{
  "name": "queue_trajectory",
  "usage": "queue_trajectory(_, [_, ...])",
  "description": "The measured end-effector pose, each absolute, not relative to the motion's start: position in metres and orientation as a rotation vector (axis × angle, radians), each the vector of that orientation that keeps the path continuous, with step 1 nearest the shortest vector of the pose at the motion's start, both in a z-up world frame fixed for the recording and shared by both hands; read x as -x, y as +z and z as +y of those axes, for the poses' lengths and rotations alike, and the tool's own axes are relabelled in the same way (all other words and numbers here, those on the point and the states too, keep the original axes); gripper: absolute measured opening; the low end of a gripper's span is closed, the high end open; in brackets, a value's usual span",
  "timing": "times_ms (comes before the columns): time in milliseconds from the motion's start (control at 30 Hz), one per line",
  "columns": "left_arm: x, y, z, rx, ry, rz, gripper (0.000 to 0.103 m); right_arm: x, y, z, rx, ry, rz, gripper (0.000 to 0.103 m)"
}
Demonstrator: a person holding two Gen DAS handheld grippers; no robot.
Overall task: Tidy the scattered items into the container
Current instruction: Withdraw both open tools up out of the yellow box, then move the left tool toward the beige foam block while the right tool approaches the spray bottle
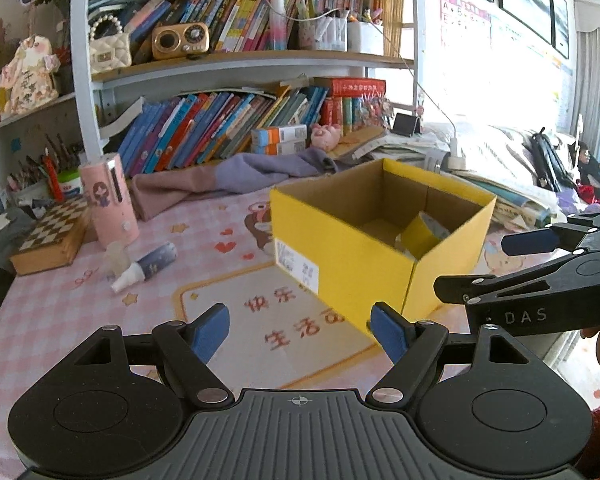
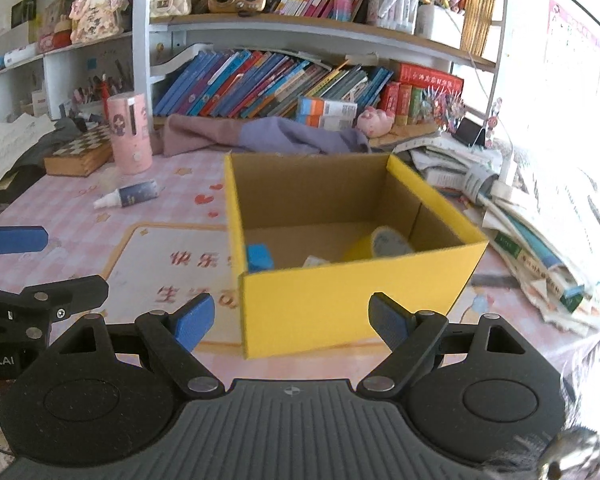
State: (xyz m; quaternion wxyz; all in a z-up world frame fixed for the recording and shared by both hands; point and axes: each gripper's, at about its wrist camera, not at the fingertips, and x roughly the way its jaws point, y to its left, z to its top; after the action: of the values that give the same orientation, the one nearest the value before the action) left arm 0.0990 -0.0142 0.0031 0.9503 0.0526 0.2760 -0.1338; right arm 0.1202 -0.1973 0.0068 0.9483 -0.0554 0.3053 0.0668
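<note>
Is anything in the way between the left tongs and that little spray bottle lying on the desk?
Nothing visible. The left tongs are open and empty, and only bare pink mat lies between them and the spray bottle. The pink tube stands just behind the bottle, not in front.

I see daylight pouring in from the right in both views. It blows the window wall [image 1: 480, 92] out to white in the left wrist view and washes out the paper stack [image 2: 540, 216] in the right. The yellow box [image 2: 356, 300] looks smeared by motion blur. Shelves [image 1: 240, 56] bow under fisheye distortion, and the corners go dark. Shadows are soft and faint.
</note>
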Motion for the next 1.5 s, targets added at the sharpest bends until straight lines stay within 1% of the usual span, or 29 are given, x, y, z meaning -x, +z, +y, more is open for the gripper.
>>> queue_trajectory(67, [-0.093, 0.0, -0.007, -0.103, -0.266, 0.575, 0.084, -0.114, 0.003, -0.189, 0.11, 0.144, 0.636, 0.084])
queue_trajectory(700, [-0.061, -0.017, 0.044, -0.048, -0.165, 0.678, 0.085, -0.099, -0.018, -0.126, 0.144, 0.289, 0.754, 0.084])
queue_trajectory(1500, [-0.055, -0.013, 0.087, -0.03, -0.036, 0.678, 0.085, -0.112, -0.02, -0.071, 0.172, 0.431, 0.757, 0.084])
